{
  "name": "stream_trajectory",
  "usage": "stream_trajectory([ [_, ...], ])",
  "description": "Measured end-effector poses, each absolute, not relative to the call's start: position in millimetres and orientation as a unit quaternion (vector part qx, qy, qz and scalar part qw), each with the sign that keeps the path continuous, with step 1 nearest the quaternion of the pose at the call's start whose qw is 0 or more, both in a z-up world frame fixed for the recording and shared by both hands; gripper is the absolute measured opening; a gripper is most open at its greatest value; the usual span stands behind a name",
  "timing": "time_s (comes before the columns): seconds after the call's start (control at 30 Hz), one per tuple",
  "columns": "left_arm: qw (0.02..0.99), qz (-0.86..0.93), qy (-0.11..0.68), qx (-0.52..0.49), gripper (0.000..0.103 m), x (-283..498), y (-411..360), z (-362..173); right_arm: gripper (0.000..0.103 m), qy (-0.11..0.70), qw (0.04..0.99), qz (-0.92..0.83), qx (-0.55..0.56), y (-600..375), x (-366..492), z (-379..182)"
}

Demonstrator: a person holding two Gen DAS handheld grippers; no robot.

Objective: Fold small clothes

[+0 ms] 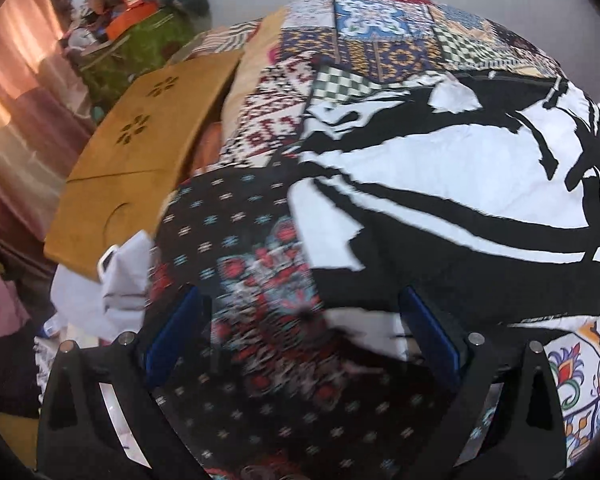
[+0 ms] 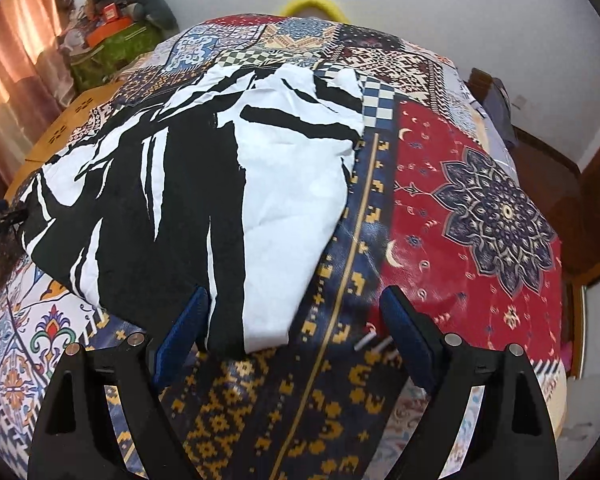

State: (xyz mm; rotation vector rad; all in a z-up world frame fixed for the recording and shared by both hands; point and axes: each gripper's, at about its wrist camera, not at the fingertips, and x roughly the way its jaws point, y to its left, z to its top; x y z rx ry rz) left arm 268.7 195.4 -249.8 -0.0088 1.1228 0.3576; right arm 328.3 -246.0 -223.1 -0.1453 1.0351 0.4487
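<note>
Both grippers wide open, gripping nothing: left gripper (image 1: 300,316) over bedspread (image 1: 260,340) at shirt's (image 1: 440,184) near-left edge, right gripper (image 2: 296,312) straddling the shirt's (image 2: 220,184) near corner, pads clear, shirt lying flat on the bed.

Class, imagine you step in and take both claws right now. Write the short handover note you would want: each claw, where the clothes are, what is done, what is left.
Left claw: open, empty, over the bedspread at the shirt's near-left edge.
Right claw: open, empty; the shirt's near hem lies between its fingers, not pinched.
Shirt: black and white, spread on the bedspread, a bit rumpled at the far end. Pale clothes lie bunched at the bed's left edge.
Done: shirt laid out; whether a fold is in cannot be told.
Left: grip the near edge with both claws, fold the shirt, then the rest.
</note>
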Motion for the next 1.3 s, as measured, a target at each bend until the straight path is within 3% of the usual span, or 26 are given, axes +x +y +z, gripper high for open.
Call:
stream_trajectory([
  [0.3,0.845,0.187,0.496,-0.076,0.100,235.6,207.4,-209.8,0.086,0.434,0.866,0.240,-0.056,-222.2,314.2,-172.8],
  [0.47,0.835,0.151,0.507,-0.147,0.100,227.2,192.6,-213.7,0.086,0.406,0.866,0.289,-0.048,-177.6,308.3,-152.8],
  [0.8,0.791,0.047,0.557,-0.249,0.100,233.6,159.9,-246.9,0.086,0.465,0.810,0.346,-0.093,-94.2,304.4,-205.1],
  [0.97,0.760,0.003,0.555,-0.338,0.099,241.4,163.4,-264.4,0.086,0.497,0.784,0.362,-0.086,-86.9,305.7,-224.2],
  [1.23,0.752,-0.014,0.523,-0.401,0.099,274.9,169.5,-273.1,0.089,0.509,0.768,0.380,-0.085,-89.0,305.1,-227.5],
  [1.3,0.758,-0.003,0.516,-0.399,0.093,286.3,171.8,-273.4,0.089,0.509,0.766,0.384,-0.080,-89.9,305.1,-228.7],
])
